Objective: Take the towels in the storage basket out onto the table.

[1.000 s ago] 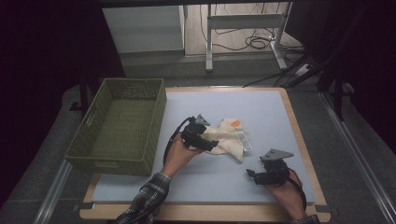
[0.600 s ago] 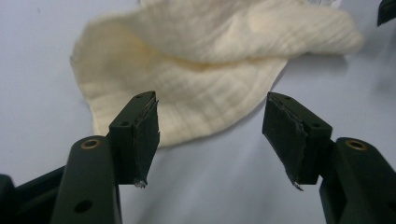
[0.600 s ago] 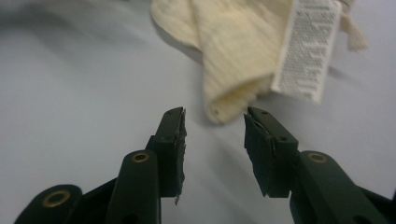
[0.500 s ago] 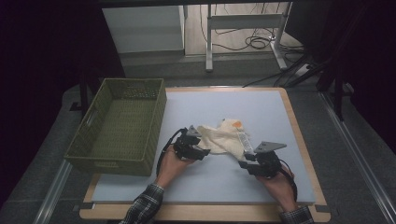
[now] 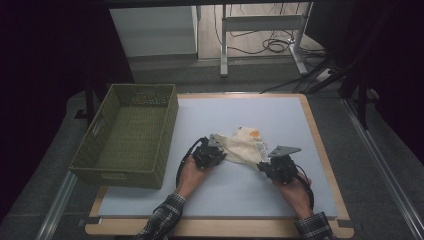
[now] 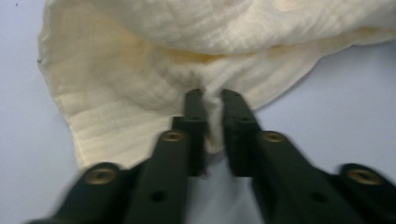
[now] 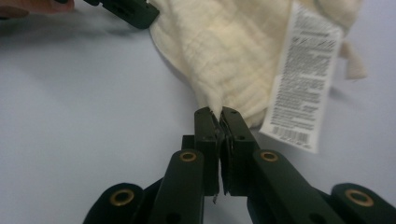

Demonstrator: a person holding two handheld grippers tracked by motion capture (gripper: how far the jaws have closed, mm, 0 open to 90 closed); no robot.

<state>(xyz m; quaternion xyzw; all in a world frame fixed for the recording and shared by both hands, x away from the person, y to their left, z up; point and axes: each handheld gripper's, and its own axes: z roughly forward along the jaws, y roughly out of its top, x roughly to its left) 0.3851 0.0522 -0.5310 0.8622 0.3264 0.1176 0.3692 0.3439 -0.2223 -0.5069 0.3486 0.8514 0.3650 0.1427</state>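
I have both sets of fingers newly clamped on the cream cloth [image 5: 243, 148] lying mid-surface: left gripper [image 6: 212, 100] pinching its 9 o'clock edge, right gripper [image 7: 217, 113] its 4 o'clock corner beside the label [image 7: 303, 79].

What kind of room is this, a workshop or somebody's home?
Most likely a lab or test room. A person works at a bare padded table under a fixed camera, pinching a cream cloth with two hand-held grippers, beside a green basket. Loose cables lie on the floor behind.

Overhead, forward-down; gripper cameras close
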